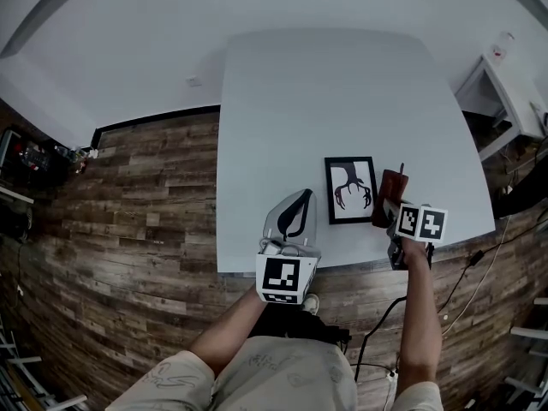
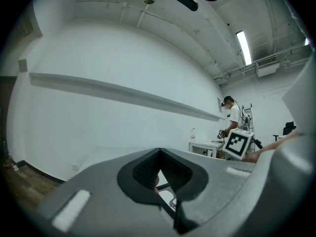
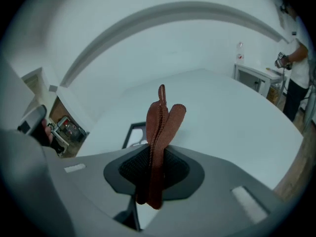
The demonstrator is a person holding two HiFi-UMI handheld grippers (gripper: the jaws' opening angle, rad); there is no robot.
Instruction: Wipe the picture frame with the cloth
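Right claw (image 3: 157,151) pinches the brown cloth (image 3: 165,120) beside the picture frame (image 1: 351,189); left claw (image 2: 159,151) is closed, empty.

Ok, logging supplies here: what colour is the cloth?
Reddish brown; the cloth shows best in the right gripper view.

We see bright, even indoor light; a ceiling lamp (image 2: 245,47) glows overhead in the left gripper view. The white table (image 1: 334,92) looks flat, with only faint, soft shadows. All three views bend strongly toward the edges, and both gripper views darken at the corners. The near jaws appear soft and slightly out of focus.
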